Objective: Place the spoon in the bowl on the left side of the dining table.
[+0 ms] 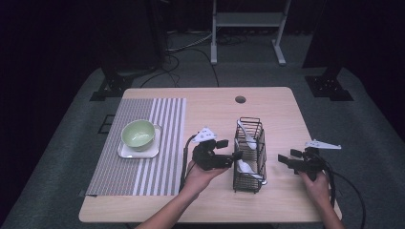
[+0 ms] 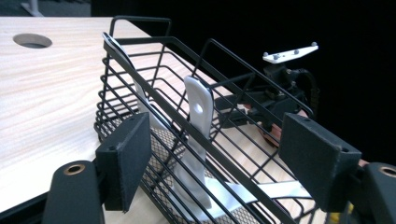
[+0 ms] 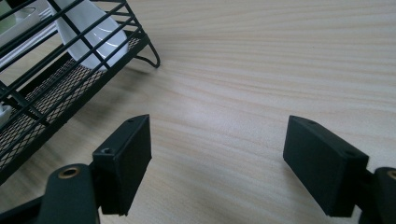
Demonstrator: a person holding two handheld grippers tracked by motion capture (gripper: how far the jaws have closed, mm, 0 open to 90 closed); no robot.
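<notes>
Black wire basket [image 1: 250, 153] is seen toward the table's [image 1: 286, 102] near edge; inside, a white spoon [image 2: 200, 140] is propped handle-up, dead ahead of the nearer left gripper [image 2: 215, 154], jaws spread. Right gripper [image 3: 217, 161] is held wide beside it.

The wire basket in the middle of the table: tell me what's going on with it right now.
A person holds a gripper in each hand on either side of the black wire basket, which holds white spoons. The left gripper, open, is right at the basket's side, its fingers flanking the wires near an upright spoon handle. The right gripper, also open, hangs over bare table, holding nothing. A green bowl sits on a striped mat at left.
</notes>
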